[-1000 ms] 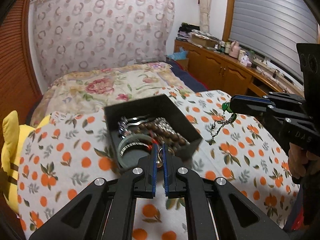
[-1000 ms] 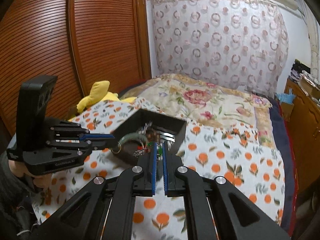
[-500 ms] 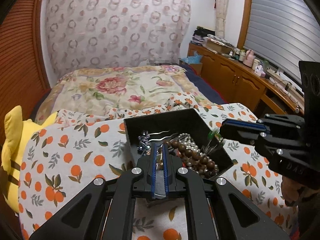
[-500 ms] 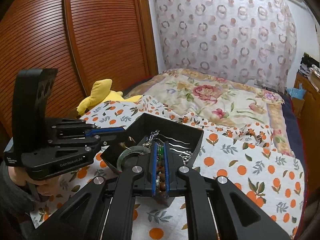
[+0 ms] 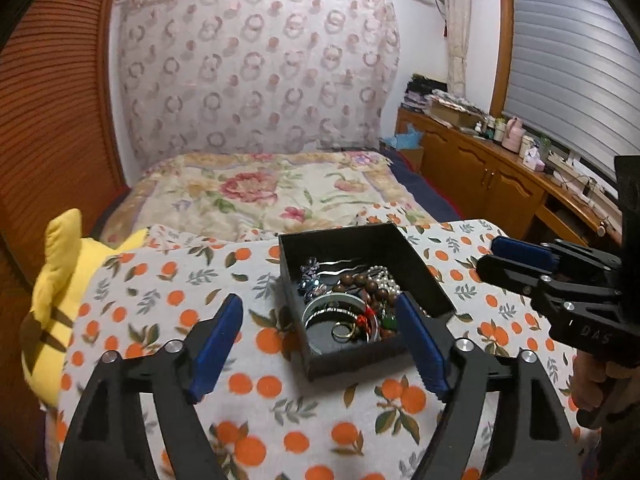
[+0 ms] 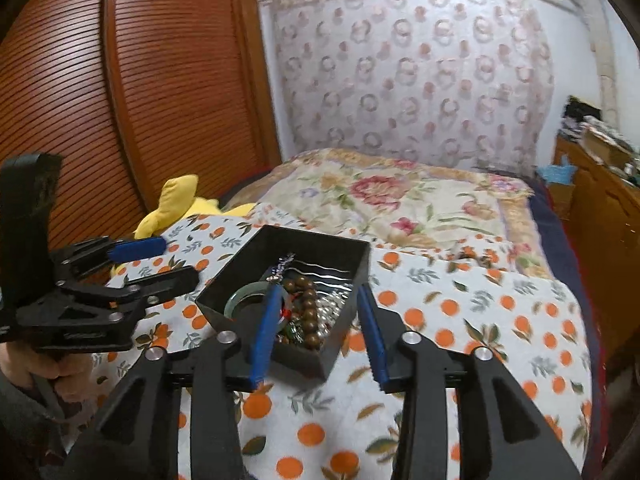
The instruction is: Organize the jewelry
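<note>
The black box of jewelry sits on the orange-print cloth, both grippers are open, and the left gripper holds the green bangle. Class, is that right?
Not quite. The left gripper holds nothing: the left wrist view shows its jaws spread and empty, and the green bangle lies inside the black box. The box does sit on the orange-print cloth, and the right gripper is open too.

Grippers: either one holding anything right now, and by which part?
Nothing is held. The left gripper and right gripper both have jaws spread wide and empty; the jewelry sits in the black box.
</note>
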`<state>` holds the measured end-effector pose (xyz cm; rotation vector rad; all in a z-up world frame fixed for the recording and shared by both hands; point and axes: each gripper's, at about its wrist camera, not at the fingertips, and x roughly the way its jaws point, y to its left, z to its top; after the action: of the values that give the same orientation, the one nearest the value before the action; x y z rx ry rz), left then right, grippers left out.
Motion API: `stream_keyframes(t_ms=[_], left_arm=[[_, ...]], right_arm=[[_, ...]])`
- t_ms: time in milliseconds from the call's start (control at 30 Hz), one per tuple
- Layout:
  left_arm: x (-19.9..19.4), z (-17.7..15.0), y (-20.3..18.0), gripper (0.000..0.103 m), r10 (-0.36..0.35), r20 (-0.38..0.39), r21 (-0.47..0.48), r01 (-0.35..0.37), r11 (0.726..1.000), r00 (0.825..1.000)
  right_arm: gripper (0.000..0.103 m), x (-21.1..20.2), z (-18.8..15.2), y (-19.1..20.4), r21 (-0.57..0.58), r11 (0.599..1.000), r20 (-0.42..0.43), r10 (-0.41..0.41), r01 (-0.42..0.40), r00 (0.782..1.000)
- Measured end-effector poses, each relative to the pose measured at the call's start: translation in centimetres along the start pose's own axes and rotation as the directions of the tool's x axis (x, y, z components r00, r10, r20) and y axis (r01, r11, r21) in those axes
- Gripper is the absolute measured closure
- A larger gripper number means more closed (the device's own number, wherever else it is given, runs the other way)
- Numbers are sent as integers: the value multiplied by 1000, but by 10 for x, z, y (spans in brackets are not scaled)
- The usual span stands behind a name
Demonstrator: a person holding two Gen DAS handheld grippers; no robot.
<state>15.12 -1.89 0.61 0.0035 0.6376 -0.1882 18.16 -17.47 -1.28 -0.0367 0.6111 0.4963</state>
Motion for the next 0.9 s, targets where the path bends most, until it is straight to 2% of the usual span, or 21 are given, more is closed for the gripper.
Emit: stream_keyframes(t_ms=[33,100,167,200,233,333,433,633,900], left_arm=[[-7,-4,-1,21,9,5,-1,-9,1000,1000],[-18,-9,-4,13,36,14,2,-36,999,999],[-30,-14,-5,11,58,25,4,-58,998,998],[-33,-15,-4,9,63,28,1,-63,998,998],[-39,-19,-4,8,70,32,-5,-70,998,997],[-52,-25,-2,8,87,40,-20,-87,996,995],[-63,-31,0,8,95,44,-37,-93,995,994],[-86,-42,0,8,121,65,-40,-119,992,990],[-101,-45,2,8,136,87,-41,-133,990,987]], right_arm=[[47,-6,-3,1,2,1000,8,-15,15,1000],[38,-17,-7,3,9,999,29,-41,41,999],[37,-31,-14,6,22,998,52,-64,63,997],[32,-37,-17,8,30,997,62,-77,75,995],[25,-41,-19,9,34,996,70,-86,84,994],[12,-58,-27,15,45,992,104,-124,120,987],[3,-73,-34,18,60,988,131,-150,143,980],[2,-95,-43,24,76,981,152,-191,181,970],[2,-104,-47,31,80,978,165,-203,192,965]])
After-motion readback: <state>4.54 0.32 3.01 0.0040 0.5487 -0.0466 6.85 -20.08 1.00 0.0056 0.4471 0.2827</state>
